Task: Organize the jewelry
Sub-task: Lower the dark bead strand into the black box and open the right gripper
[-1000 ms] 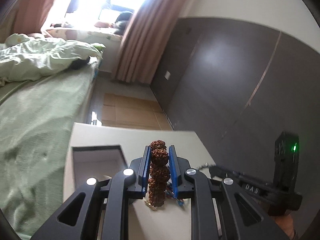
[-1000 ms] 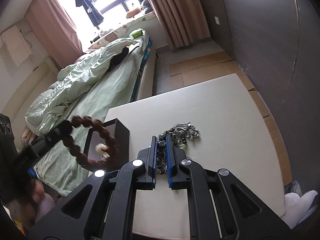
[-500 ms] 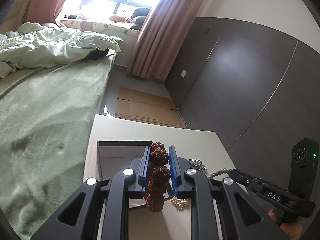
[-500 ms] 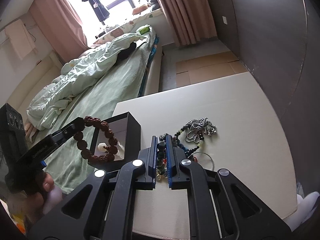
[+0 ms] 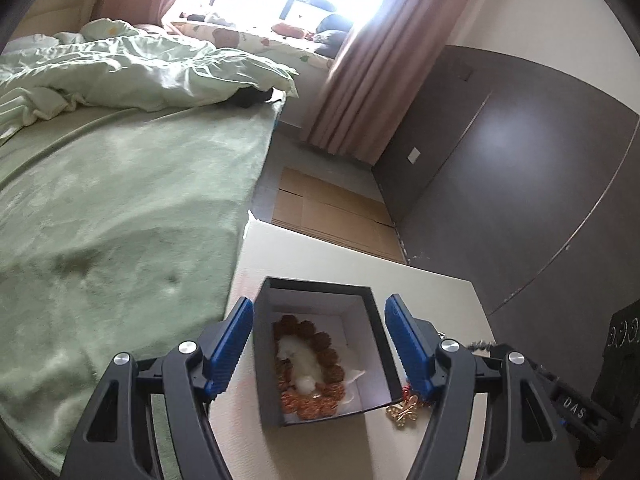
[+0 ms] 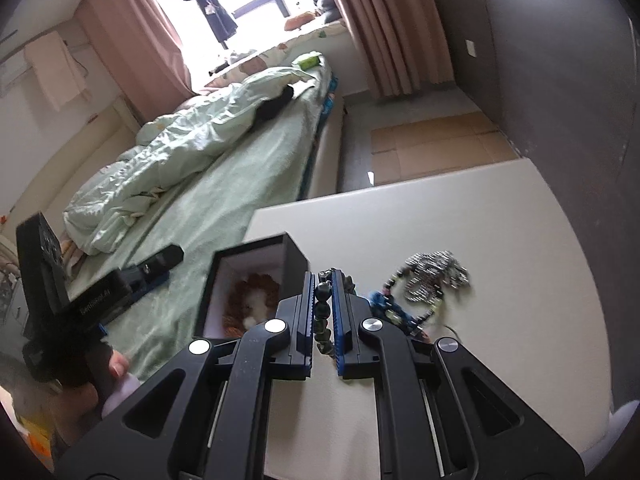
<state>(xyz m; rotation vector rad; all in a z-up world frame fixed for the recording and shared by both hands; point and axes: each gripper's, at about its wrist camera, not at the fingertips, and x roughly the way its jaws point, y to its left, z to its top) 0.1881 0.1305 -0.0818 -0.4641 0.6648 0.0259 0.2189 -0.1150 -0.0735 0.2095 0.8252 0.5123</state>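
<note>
A black jewelry box [image 5: 376, 360] stands open on the white table [image 5: 432, 292]. A brown rudraksha bead bracelet [image 5: 310, 364] lies inside it around a white piece. My left gripper [image 5: 319, 344] is open and empty, its jaws spread on either side of the box. My right gripper [image 6: 323, 308] is shut on a dark bead bracelet [image 6: 323, 308] just right of the box [image 6: 296, 258]. A silver chain pile [image 6: 434, 270] and blue beads [image 6: 386, 308] lie on the table to the right. A gold butterfly brooch [image 5: 404, 410] sits by the box's right corner.
A bed with a green blanket [image 5: 120, 220] runs along the table's left side. A dark panelled wall [image 5: 520, 180] stands on the right. Cardboard sheets [image 5: 328, 212] lie on the floor beyond the table. The left gripper's body [image 6: 96, 292] shows left of the box.
My left gripper opened and let the brown bracelet go; it now lies in the box. My right gripper, still holding the dark beads, has moved closer to the box.
</note>
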